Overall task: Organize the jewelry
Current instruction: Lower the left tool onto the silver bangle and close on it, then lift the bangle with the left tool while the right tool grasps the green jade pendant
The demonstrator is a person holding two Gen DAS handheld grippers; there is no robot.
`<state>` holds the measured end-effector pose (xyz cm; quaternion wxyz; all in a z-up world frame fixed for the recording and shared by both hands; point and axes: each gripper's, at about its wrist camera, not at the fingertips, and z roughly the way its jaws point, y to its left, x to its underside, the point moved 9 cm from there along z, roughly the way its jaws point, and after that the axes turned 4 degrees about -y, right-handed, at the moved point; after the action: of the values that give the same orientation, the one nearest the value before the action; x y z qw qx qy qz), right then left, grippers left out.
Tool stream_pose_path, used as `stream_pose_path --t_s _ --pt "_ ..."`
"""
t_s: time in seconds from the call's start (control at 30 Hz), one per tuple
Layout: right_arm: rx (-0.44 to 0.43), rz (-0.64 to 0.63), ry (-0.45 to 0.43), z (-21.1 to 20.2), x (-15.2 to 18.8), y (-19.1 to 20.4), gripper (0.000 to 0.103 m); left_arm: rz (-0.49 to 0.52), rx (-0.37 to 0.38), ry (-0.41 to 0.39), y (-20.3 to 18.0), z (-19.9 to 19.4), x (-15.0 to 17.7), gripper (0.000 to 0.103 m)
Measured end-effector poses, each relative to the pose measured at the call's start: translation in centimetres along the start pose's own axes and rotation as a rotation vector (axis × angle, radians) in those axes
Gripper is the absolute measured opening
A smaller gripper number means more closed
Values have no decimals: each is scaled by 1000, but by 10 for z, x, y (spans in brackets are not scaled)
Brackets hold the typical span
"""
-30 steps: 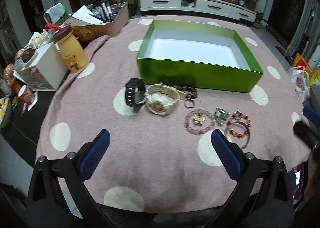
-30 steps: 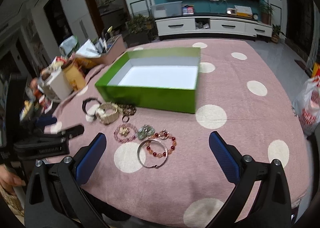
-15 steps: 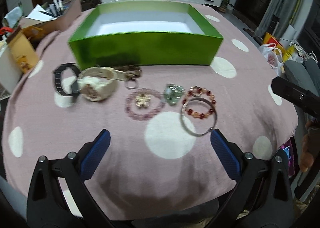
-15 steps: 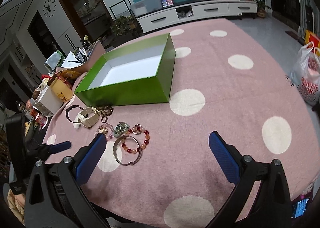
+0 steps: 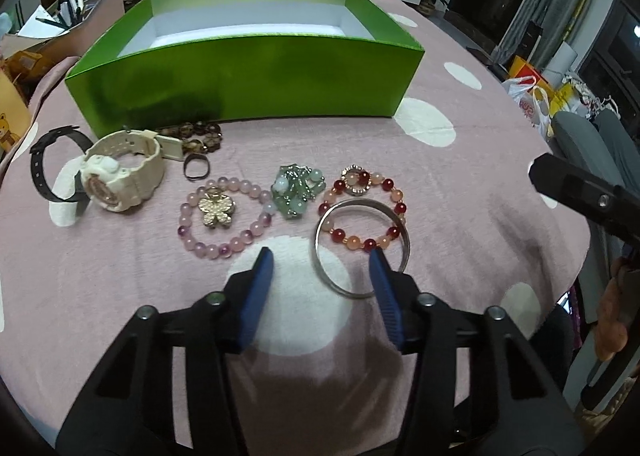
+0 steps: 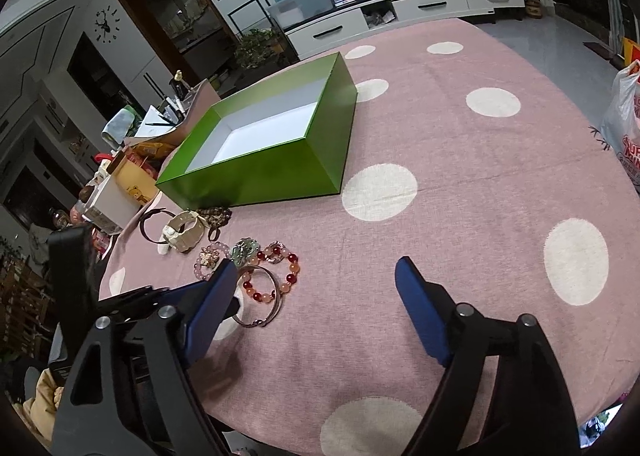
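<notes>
From my left wrist camera, the left gripper (image 5: 320, 262) tilts steeply down over the pink tablecloth with cream dots (image 5: 472, 184), its blue pads closing, released, gripping nothing. Between the pads I see bare cloth and the near left arc of the plain silver metal bangle (image 5: 362, 248); the right pad lies across the bangle's right side, though I cannot tell if it touches. The red-and-orange bead bracelet (image 5: 362, 208) overlaps the bangle; the pink bead bracelet with a gold butterfly charm (image 5: 224, 212), the green stone cluster (image 5: 296, 190) and the cream plastic watch (image 5: 120, 176) sit further left, before the empty green cardboard box (image 5: 248, 72). My right wrist camera alone shows the right gripper (image 6: 316, 284), angled down less steeply, jaws closing yet wide and empty, with the jewelry beside its left pad.
</notes>
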<state>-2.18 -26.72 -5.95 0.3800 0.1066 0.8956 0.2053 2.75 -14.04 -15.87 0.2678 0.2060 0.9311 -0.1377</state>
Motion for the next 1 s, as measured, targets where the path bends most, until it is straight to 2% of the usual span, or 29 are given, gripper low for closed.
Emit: stream_pose_path --t_s 0.27,0.43,0.53,0.77,1.0 --pt "-15 -14 -2 1 -1 2 79 26 -10 -5 -1 10 -1 31" --pt "-14 -18 0 1 -1 4 76 56 -20 -23 -3 13 -2 15" --pt "-12 -20 2 2 -1 4 75 75 -31 -32 -2 9 -1 10" --pt "-11 -21 2 3 0 5 72 66 -21 -46 1 7 -1 3" --pt "-9 -27 8 6 1 5 72 17 5 -85 11 -11 -7 3"
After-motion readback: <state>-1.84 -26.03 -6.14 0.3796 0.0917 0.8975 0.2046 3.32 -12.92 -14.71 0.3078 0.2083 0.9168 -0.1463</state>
